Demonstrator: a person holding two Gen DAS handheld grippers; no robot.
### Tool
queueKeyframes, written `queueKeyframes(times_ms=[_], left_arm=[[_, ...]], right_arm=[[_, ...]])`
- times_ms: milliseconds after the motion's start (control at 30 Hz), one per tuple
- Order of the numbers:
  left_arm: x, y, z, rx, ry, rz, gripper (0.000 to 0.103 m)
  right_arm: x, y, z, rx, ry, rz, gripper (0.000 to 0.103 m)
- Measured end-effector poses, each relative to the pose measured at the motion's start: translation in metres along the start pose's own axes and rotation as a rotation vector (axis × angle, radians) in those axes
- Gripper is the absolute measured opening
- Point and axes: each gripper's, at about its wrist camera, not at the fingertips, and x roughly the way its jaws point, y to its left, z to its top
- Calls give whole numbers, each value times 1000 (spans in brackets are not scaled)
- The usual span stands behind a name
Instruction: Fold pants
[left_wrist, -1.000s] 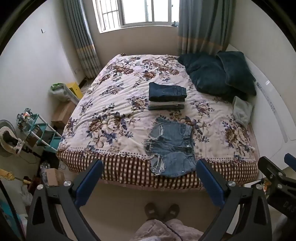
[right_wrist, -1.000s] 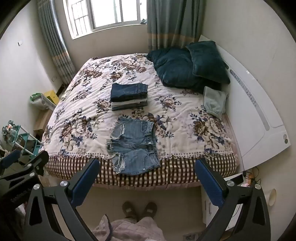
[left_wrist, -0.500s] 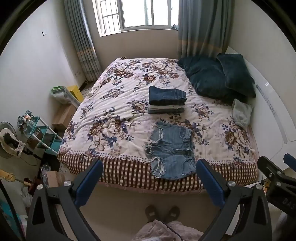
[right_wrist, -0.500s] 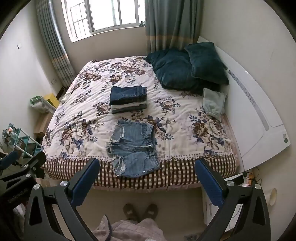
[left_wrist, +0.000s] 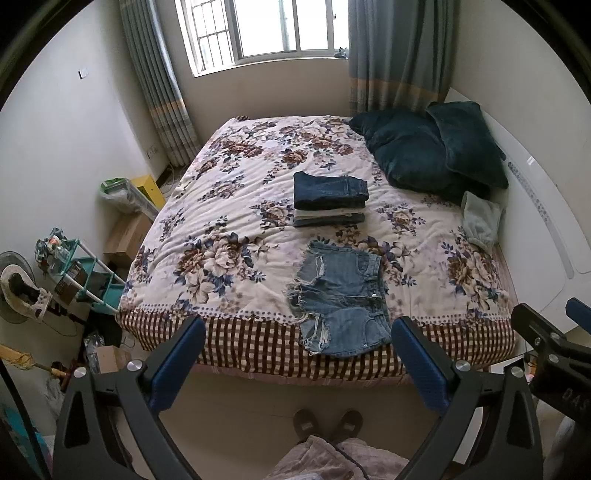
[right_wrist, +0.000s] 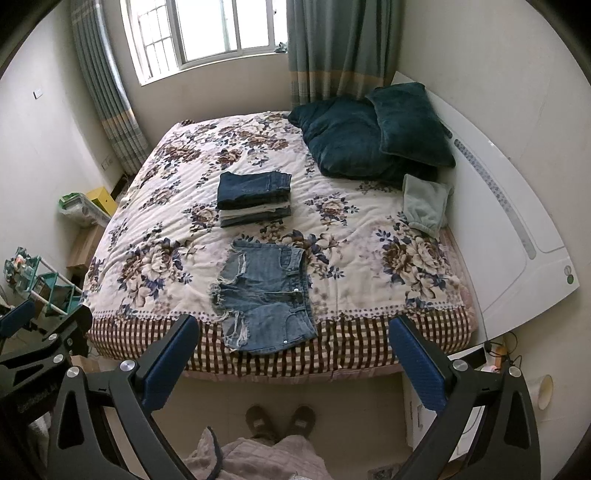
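Denim shorts (left_wrist: 341, 297) lie flat and unfolded near the foot edge of the bed (left_wrist: 229, 236), their lower part draped over the checked border. Just beyond them, toward the window, sits a stack of folded jeans (left_wrist: 330, 199). Dark teal pillows (left_wrist: 432, 147) lean at the headboard side, a pale green cloth (left_wrist: 480, 218) beside them. Left tongs (left_wrist: 297, 365) and right tongs (right_wrist: 293, 363) both hang spread wide above the floor, holding nothing, well short of the shorts.
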Motion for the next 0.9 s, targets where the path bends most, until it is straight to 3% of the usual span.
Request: queueKeyframes(times_ms=[900], left_arm=[[-3, -6, 2, 8, -7, 8, 103]], right_arm=[[-6, -11, 4, 10, -3, 6, 103]])
